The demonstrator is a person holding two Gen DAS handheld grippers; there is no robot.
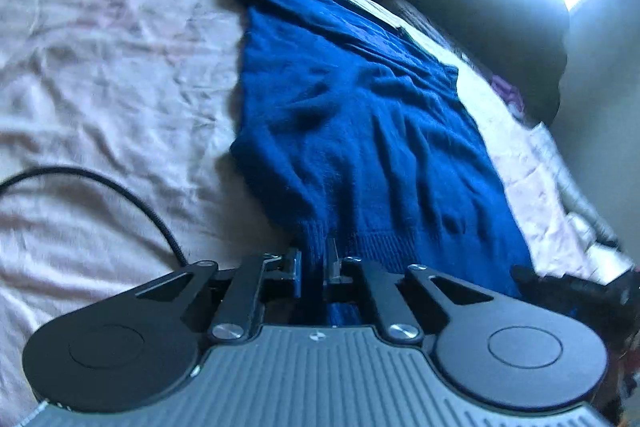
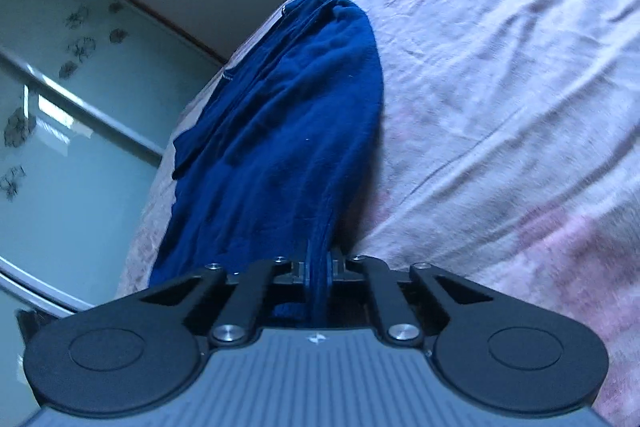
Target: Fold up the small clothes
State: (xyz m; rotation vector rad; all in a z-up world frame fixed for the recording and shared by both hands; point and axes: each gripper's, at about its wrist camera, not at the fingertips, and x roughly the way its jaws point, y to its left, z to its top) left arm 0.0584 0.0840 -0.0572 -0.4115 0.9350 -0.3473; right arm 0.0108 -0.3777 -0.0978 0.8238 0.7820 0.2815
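Blue sweater (image 1: 360, 131), one, pinched by left tongs (image 1: 315, 269) and right tongs (image 2: 318, 267).

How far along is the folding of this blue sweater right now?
Done: the blue sweater lies on the pink sheet, apparently already doubled lengthwise. In hand: left gripper and right gripper each pinch its near hem. Left: fold it across.
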